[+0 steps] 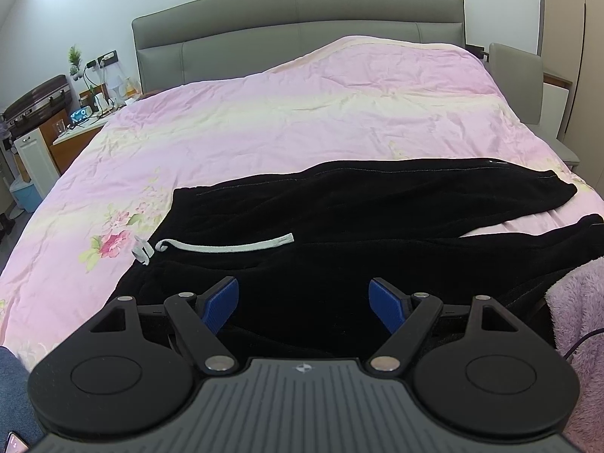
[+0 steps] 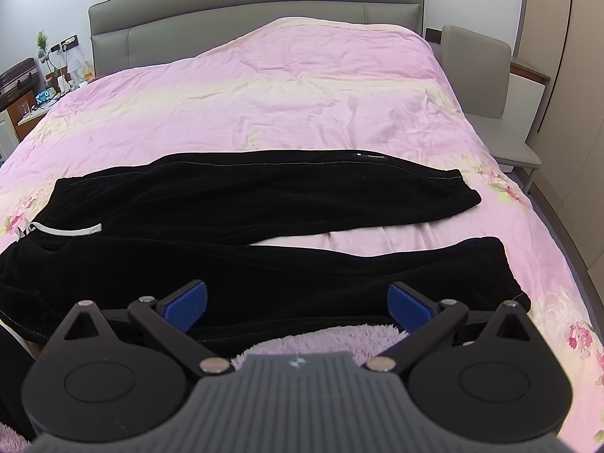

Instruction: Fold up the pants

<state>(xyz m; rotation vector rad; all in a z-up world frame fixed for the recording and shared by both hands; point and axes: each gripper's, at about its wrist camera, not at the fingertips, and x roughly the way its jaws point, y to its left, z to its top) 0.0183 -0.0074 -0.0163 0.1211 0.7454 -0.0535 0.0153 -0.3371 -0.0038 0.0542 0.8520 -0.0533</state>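
The left gripper (image 1: 304, 304) hung with its jaws spread wide and nothing between them, its blue pads (image 1: 222, 304) poised over the waist end of the black pants (image 1: 339, 204) without clearly touching the cloth. The right gripper (image 2: 297, 307) stood the same way, jaws fully apart and empty, above the near leg close to its cuff (whether a pad brushed the fabric could not be told). The pants lay spread flat across the foot of the bed (image 1: 264, 120), waistband to the left and both legs running rightward, parted by a strip of pink floral duvet (image 2: 264, 87). A white drawstring (image 1: 226, 246) trailed across the waist. A fuzzy lilac blanket (image 2: 321, 339) lay at the bed's near edge, just under the right gripper. Beyond stood the grey headboard (image 1: 298, 11).
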